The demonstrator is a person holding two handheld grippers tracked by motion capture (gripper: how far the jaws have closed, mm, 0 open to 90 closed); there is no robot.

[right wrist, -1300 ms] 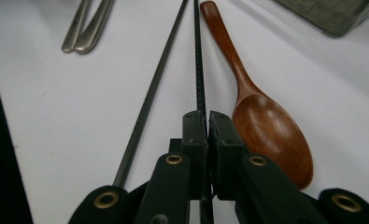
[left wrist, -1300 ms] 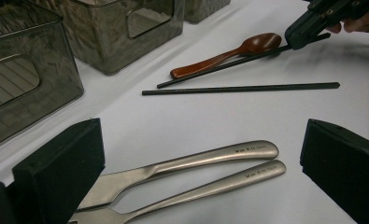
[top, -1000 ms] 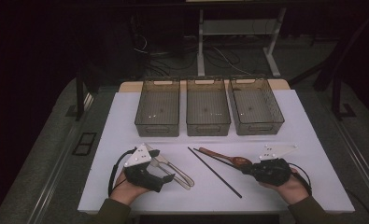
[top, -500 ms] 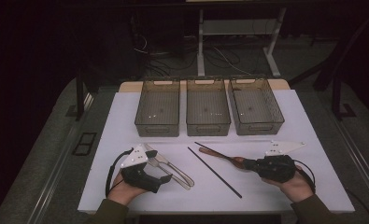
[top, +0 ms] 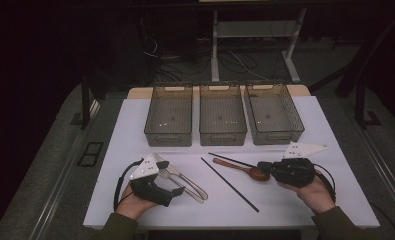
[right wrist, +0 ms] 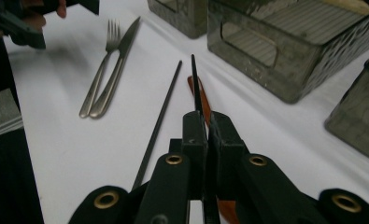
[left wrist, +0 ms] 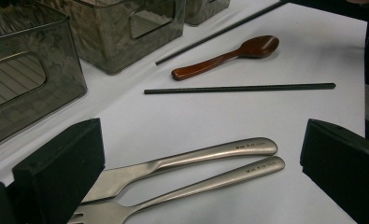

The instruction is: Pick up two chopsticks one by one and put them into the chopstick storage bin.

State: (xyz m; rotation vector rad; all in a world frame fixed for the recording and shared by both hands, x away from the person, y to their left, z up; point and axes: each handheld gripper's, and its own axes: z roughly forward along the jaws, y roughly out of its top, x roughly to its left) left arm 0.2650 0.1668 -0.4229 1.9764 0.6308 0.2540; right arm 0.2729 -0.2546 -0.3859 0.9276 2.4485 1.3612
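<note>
Chopstick sits pinched between my right gripper's jaws, which are nearly closed on it; its thin black length sticks out ahead over the wooden spoon lying on the white table. From above, this gripper is near the table's right front, in front of the three clear bins. A second chopstick lies loose on the table, slanting between my two hands. My left gripper has its jaws wide apart, one on each side of the fork and knife, gripping neither
</note>
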